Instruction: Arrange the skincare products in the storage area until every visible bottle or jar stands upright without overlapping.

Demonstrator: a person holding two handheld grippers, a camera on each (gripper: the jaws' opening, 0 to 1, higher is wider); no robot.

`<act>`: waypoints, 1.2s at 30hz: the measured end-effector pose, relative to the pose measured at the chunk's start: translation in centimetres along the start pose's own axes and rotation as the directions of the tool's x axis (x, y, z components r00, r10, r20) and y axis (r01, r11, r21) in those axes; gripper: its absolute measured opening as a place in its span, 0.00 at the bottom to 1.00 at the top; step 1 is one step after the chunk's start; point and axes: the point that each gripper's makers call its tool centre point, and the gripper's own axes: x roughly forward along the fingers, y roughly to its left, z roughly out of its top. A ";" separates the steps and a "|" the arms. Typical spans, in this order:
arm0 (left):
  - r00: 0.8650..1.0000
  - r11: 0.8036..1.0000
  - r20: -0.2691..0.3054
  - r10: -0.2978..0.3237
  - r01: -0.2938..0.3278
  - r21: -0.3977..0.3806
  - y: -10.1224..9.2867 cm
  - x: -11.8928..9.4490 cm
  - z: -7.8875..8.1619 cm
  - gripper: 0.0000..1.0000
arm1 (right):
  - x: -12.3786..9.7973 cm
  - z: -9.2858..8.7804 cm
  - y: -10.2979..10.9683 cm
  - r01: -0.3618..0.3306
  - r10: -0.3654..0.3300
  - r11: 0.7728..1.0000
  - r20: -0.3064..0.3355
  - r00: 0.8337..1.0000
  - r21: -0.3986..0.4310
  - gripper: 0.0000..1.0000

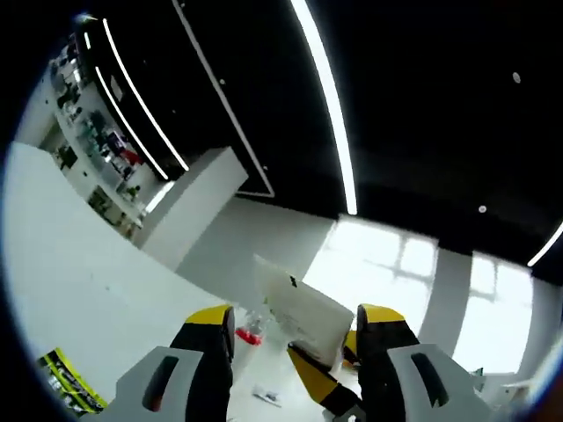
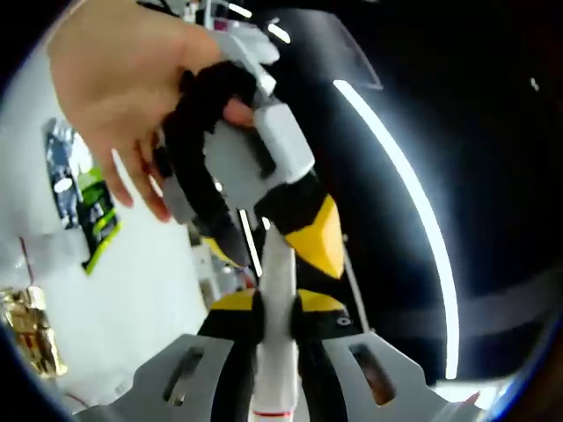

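Left gripper point(image 1: 295, 338): its yellow-tipped jaws rise from the bottom of the left gripper view, spread apart and closed on nothing; between them appears the white sachet point(image 1: 303, 316), seen broadside at lower centre; the right gripper's yellow tip point(image 1: 315, 378) reaches in just below the sachet.
Right gripper point(image 2: 274, 312): jaws pressed tight on the white sachet point(image 2: 276, 290), seen edge-on as a thin upright strip at lower centre of the right gripper view.
Why held so: both cameras tilt up towards a dark ceiling with light strips point(image 1: 330, 105); my guess is the sachet is raised in the air so the left gripper can help turn it or take it over.
Person's hand point(image 2: 114, 97): upper left of the right gripper view, wrapped around the left gripper's handle; the left gripper point(image 2: 303, 215) points down at the sachet's top edge.
Sachet's look: flat, pale, rectangular, one small dark mark near its upper edge; printing too blurred to read.
Storage shelves point(image 1: 97, 141): upper left of the left gripper view, far off, stocked with small items.
Red-capped item point(image 1: 251, 334): beside the left jaw, unclear.
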 end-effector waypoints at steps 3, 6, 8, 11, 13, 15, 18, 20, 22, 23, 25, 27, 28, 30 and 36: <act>1.000 1.000 -0.025 0.002 -0.003 -0.004 -0.1 0.0 -0.7 0.37 | 0.0 -0.1 0.8 -0.013 0.013 1.000 -0.002 1.000 -0.024 0.13; 0.999 0.999 -0.036 0.029 -0.030 -0.034 -0.1 -0.5 -0.7 0.31 | -0.9 0.4 0.8 -0.001 0.001 1.000 0.028 1.000 -0.017 0.14; 0.998 0.998 -0.046 0.040 -0.042 -0.050 0.0 -0.7 -0.5 0.30 | -1.1 0.7 0.8 0.000 0.001 1.000 0.039 0.999 -0.012 0.15; 0.998 0.997 -0.054 0.041 -0.044 -0.056 0.2 -1.1 0.2 0.25 | -1.6 2.3 1.8 -0.059 0.064 0.997 0.117 0.991 -0.047 0.23; 0.996 0.996 -0.029 0.090 -0.090 0.007 0.4 -1.6 0.6 0.19 | -1.8 2.9 2.9 -0.123 0.123 0.992 0.132 0.984 -0.013 0.34; 0.988 0.988 0.011 0.152 -0.152 0.000 1.4 -2.3 1.6 0.11 | -2.0 3.5 3.2 -0.122 0.122 0.992 0.168 0.978 -0.012 0.43; 0.991 0.991 0.001 0.135 -0.135 0.013 2.1 -2.7 2.4 0.10 | -0.8 4.5 4.0 -0.136 0.146 0.989 0.244 0.959 -0.058 0.39; 0.985 0.984 0.024 0.170 -0.171 0.049 2.8 -3.0 2.9 0.10 | -0.2 4.2 4.0 -0.159 0.156 0.987 0.231 0.960 -0.006 0.36; 0.978 0.969 0.032 0.208 -0.210 0.129 3.4 -3.0 3.0 0.10 | -0.2 3.7 4.0 -0.204 0.179 0.974 0.221 0.959 0.096 0.36; 0.975 0.961 0.029 0.222 -0.224 0.161 3.9 -3.1 3.2 0.10 | -0.2 3.3 3.8 -0.223 0.186 0.963 0.223 0.957 0.154 0.36; 0.972 0.952 0.029 0.231 -0.232 0.200 4.2 -2.9 3.0 0.09 | 0.1 2.9 3.5 -0.250 0.200 0.945 0.236 0.951 0.209 0.38; 0.972 0.947 0.029 0.235 -0.235 0.218 4.4 -2.7 2.9 0.09 | 0.5 1.3 2.8 -0.273 0.212 0.904 0.210 0.954 0.328 0.39; 0.973 0.944 0.028 0.228 -0.228 0.240 4.4 -2.7 2.9 0.10 | 0.7 0.8 2.8 -0.297 0.226 0.864 0.214 0.950 0.406 0.39; 0.976 0.937 0.019 0.216 -0.213 0.277 4.5 -2.5 2.7 0.10 | 0.9 -0.1 2.6 -0.339 0.253 0.786 0.232 0.939 0.517 0.37; 0.979 0.938 -0.125 0.163 -0.114 0.329 4.4 -1.5 0.1 0.10 | 0.2 -1.2 5.5 -0.535 0.441 0.312 0.378 0.814 0.785 0.34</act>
